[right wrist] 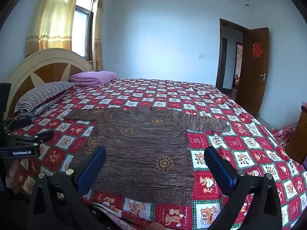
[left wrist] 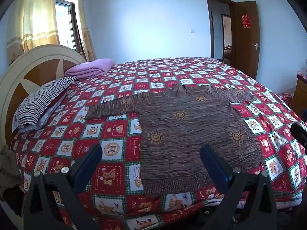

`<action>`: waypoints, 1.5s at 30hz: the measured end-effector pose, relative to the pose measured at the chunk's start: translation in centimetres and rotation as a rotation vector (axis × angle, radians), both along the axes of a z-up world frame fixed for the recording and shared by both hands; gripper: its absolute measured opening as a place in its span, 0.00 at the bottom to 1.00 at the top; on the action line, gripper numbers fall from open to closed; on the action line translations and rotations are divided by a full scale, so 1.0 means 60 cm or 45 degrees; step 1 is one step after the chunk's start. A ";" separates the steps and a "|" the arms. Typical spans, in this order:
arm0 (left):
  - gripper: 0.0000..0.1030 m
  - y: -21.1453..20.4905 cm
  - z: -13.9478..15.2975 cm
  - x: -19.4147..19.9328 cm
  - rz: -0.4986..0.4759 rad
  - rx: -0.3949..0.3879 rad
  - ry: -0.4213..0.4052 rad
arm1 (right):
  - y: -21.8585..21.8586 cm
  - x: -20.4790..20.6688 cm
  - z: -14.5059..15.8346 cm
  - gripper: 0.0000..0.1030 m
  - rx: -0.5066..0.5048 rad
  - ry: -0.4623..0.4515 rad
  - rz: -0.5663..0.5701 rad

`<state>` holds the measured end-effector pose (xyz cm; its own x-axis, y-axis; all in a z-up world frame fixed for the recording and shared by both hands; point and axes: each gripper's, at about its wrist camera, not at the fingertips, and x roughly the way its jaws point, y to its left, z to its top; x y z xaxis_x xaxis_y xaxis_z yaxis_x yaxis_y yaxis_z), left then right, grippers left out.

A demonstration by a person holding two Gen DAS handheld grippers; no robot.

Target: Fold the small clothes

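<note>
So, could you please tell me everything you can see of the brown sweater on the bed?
The brown sweater looks knitted, streaked in darker and lighter brown with scattered yellow sun motifs and a ribbed hem. It lies flat and unfolded on the red checked bedspread, both sleeves spread sideways, collar toward the far side, hem near the bed's front edge. Nothing but the bedspread touches it.

Daylight enters through the window at upper left and glows through the yellow curtain, blown out in places. The far wall is evenly lit with a cool blue cast. Shadows are soft. Focus is acceptable at centre. Both views show strong fisheye bowing and dark vignetted corners.
</note>
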<state>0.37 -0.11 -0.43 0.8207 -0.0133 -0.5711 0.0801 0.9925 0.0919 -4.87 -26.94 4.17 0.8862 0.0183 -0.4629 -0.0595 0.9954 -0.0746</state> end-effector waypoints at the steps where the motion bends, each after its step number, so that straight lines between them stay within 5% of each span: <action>1: 1.00 0.001 0.000 0.000 0.000 -0.002 0.001 | 0.000 -0.001 -0.001 0.99 0.001 0.001 0.000; 45: 1.00 0.006 -0.004 0.000 0.012 -0.025 -0.004 | 0.007 0.006 -0.014 0.99 -0.009 0.045 0.016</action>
